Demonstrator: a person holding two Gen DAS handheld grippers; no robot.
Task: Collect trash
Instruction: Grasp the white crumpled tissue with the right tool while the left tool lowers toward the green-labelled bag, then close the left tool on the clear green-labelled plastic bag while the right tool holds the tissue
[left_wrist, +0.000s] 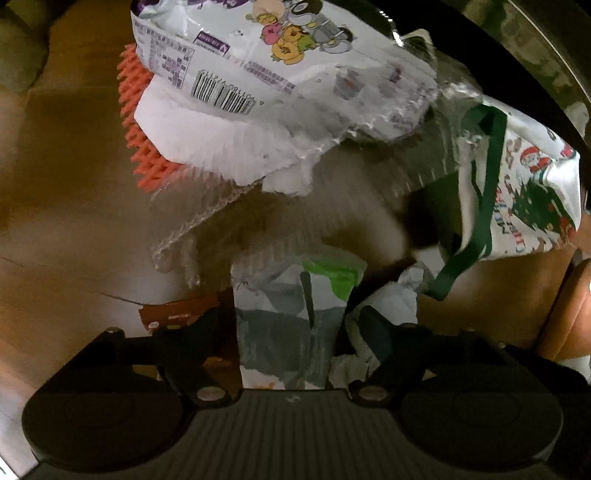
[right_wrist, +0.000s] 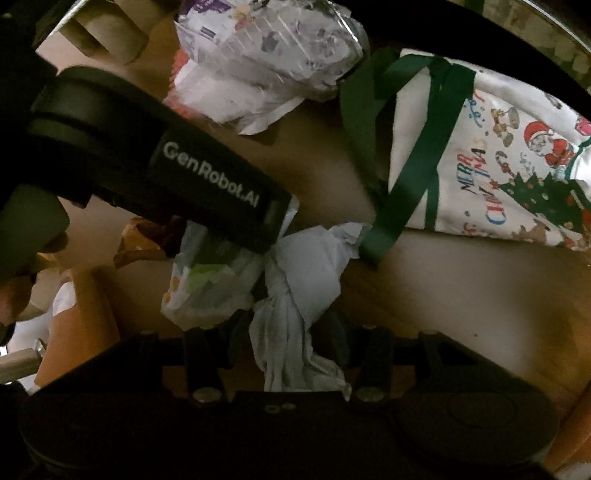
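Both grippers pointed steeply down at wooden floor (left_wrist: 66, 206). Left gripper (left_wrist: 291, 332) set astride green-and-grey wrapper (left_wrist: 284, 325), jaws partly apart; pad contact not discernible. Right gripper (right_wrist: 295, 332) set astride crumpled white tissue (right_wrist: 299, 295); grip likewise not discernible. Tissue touching wrapper's side. Left gripper's black body seen slanting down, upper left in right wrist view. Farther off: Christmas bag (right_wrist: 509, 173) with green handles, printed white packaging (left_wrist: 258, 74) over orange spiked item (left_wrist: 136, 122).
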